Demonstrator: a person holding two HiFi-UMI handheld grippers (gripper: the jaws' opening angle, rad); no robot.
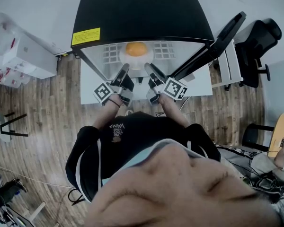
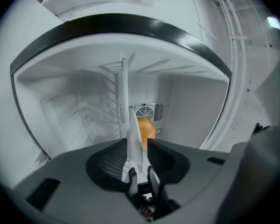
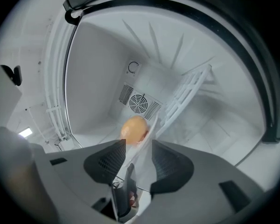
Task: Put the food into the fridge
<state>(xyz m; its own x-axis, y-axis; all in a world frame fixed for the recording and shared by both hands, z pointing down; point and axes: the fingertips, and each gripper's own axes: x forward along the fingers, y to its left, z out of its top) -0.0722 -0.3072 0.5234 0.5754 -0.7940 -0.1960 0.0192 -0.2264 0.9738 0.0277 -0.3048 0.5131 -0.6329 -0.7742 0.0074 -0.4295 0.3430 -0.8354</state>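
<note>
An orange round food (image 1: 136, 48) lies on a white plate (image 1: 125, 56) resting on the wire shelf (image 1: 111, 50) inside the open fridge. Both grippers reach into the fridge at the plate's near rim. My left gripper (image 1: 124, 68) is shut on the rim; in its own view the plate (image 2: 130, 134) stands edge-on between the left gripper's (image 2: 133, 146) pads, with the food (image 2: 147, 127) behind. My right gripper (image 1: 149, 68) is open, and the plate's rim (image 3: 142, 157) still lies between the right gripper's (image 3: 139, 148) spread pads, the food (image 3: 134, 129) just beyond.
The fridge has a black top (image 1: 137, 8), and its door (image 1: 213, 46) stands open at the right. A round fan vent (image 3: 139, 103) sits on the back wall. White boxes (image 1: 19, 51) stand on the left, and a black office chair (image 1: 260, 41) on the right.
</note>
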